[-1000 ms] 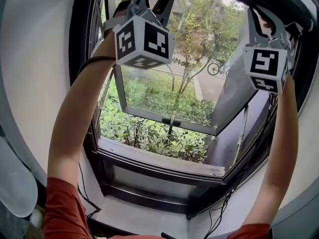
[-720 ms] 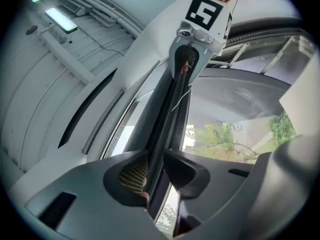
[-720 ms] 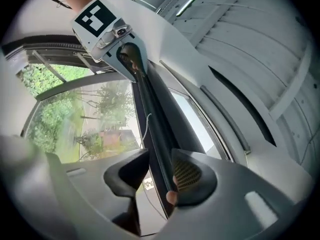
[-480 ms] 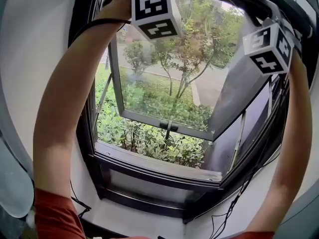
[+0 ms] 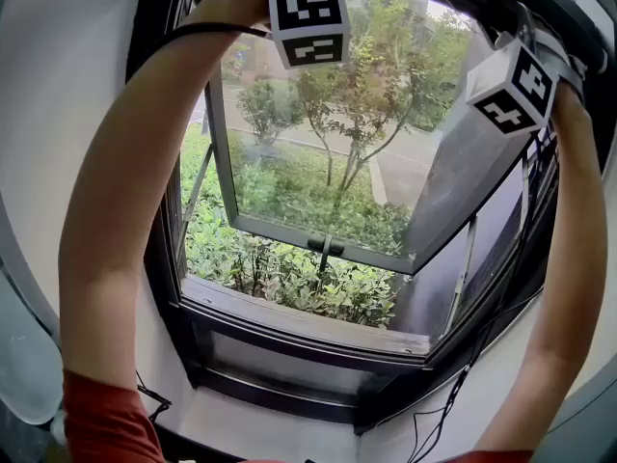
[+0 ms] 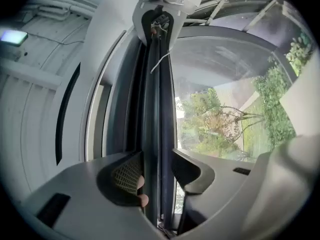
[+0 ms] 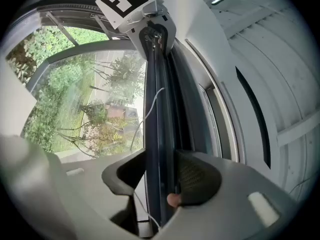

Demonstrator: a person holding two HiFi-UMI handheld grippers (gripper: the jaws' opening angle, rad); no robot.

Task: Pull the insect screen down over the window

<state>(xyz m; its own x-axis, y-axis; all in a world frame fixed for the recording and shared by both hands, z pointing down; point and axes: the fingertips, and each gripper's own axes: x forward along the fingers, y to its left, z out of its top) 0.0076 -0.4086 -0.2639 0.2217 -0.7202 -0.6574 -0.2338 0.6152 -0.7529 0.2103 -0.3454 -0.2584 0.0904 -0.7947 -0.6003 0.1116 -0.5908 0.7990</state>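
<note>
Left gripper view looks along the insect screen's dark pull bar (image 6: 159, 109), which runs up the middle of the frame, from between the jaws of the left tool (image 6: 156, 170) at the bottom to the right tool (image 6: 159, 14) at the top centre. The left tool's jaws are opening and stand wide with the bar between them, not pinching it. In the right gripper view the right tool (image 7: 159, 176) straddles the same bar, also wide. Its mesh-faced pad sits just beside the bar's right face, and a thin white cord (image 7: 150, 109) trails past the other jaw on the glass side. The head view shows both arms raised to the top edge of the frame. From that the screen appears to be rolled up at the head of the window, with the outward-swung sash (image 5: 280, 227) and the sill (image 5: 308, 321) uncovered lower in the frame. The step in hand looks like taking hold of the bar. To do it well, both tools should probably be pushed on until the bar lies deep against the pads, then closed together and squarely on its flat faces. The cord is best kept out of the right tool's bite. The pull down should be even on both sides so the bar stays level. A lopsided pull would likely skew it in its side tracks, and a shallow pinch could slip off.
</note>
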